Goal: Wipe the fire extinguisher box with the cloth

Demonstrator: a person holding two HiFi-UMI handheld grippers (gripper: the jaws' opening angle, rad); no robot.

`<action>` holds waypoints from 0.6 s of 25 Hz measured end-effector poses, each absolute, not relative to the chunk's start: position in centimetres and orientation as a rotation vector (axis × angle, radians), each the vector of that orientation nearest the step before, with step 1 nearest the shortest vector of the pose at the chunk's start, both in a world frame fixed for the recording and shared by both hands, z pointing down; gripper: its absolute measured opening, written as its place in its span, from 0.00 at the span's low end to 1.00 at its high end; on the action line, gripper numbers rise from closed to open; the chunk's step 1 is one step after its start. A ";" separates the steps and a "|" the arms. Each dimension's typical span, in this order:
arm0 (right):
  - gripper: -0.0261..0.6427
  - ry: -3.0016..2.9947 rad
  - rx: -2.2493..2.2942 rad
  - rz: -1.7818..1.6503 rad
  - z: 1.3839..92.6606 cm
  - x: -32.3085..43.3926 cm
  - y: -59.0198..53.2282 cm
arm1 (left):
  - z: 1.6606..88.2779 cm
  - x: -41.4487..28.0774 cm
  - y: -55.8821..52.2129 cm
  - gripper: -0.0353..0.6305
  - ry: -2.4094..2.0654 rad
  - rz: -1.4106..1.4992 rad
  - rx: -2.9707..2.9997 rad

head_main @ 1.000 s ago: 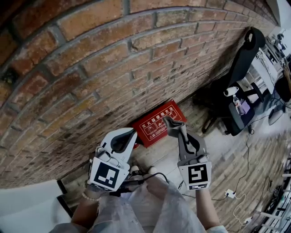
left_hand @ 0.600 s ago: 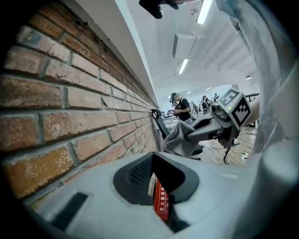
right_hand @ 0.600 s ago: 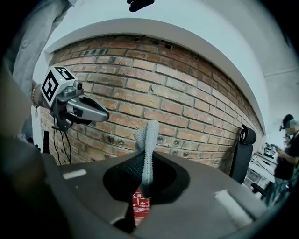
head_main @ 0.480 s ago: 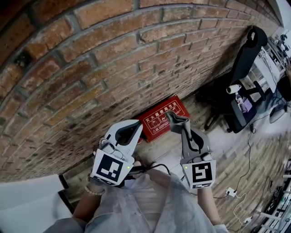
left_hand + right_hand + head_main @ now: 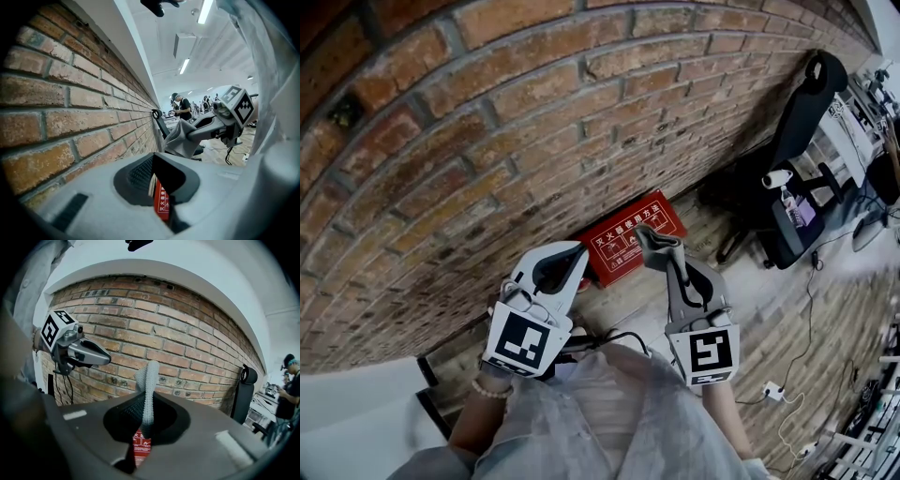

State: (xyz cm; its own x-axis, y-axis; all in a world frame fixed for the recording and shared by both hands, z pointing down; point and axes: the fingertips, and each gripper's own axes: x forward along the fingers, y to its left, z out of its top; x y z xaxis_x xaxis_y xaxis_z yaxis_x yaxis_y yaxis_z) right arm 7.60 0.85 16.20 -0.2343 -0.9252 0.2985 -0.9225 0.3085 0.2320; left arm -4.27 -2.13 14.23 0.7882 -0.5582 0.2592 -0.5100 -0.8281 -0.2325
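The right gripper (image 5: 662,251) has its fingers clamped on the cloth (image 5: 149,385), free end jutting past their tips ready for wiping, while the left gripper (image 5: 570,257) keeps its fingers closed and empty, the fire extinguisher box (image 5: 623,242) lying just beyond both.

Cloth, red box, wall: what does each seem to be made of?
Cloth: grey knitted or waffle-weave fabric, matte, judging by its ribbed texture and soft folds. Red box: probably painted sheet metal, since it is smooth and flat with white print, though plastic is possible. Wall: rough reddish brick with grey mortar joints.
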 end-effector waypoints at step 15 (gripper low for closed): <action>0.07 -2.181 1.654 0.016 16.4 7.9 0.8 | 14.4 -4.3 -2.2 0.05 0.860 -0.480 -2.835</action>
State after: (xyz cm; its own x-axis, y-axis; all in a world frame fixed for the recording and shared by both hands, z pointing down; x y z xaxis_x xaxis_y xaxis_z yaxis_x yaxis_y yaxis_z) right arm 7.93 0.77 16.45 -0.2186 -0.9218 0.3203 -0.9263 0.2992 0.2290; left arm -4.28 -2.18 14.36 0.7857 -0.5610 0.2606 -0.5161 -0.8268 -0.2237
